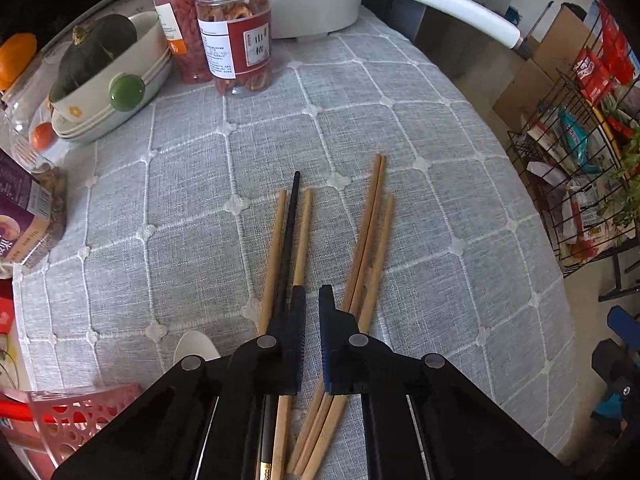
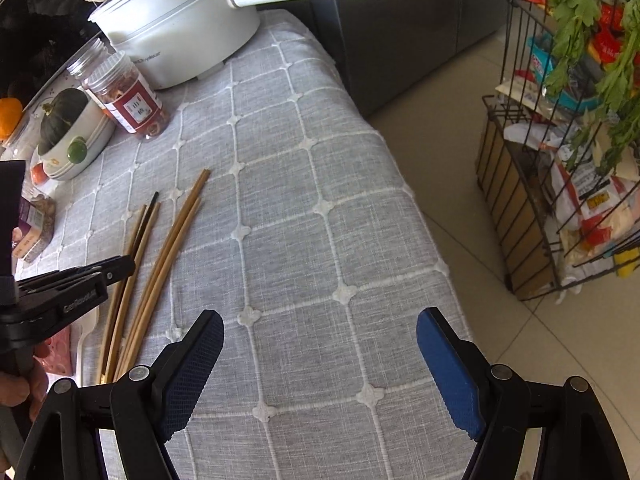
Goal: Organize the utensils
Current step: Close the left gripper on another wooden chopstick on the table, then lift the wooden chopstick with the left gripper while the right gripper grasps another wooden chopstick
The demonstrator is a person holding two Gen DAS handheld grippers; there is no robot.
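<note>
while the left hand-held gripper [image 1: 312,300] is hovering with its fingers pinched together and empty over the chopsticks [image 1: 372,232] – wooden ones and a black one [image 1: 290,236] lying fanned on the bench [image 1: 200,200] – the right hand-held gripper [image 2: 320,328] is hanging wide apart beside them.

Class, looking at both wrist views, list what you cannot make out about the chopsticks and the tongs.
- Chopsticks, left wrist view: near ends run under the left tongs; whether any is gripped is hidden.
- White spoon: mostly covered by the tongs' arm.
- Right tongs, right wrist view: open, nothing between them.
</note>
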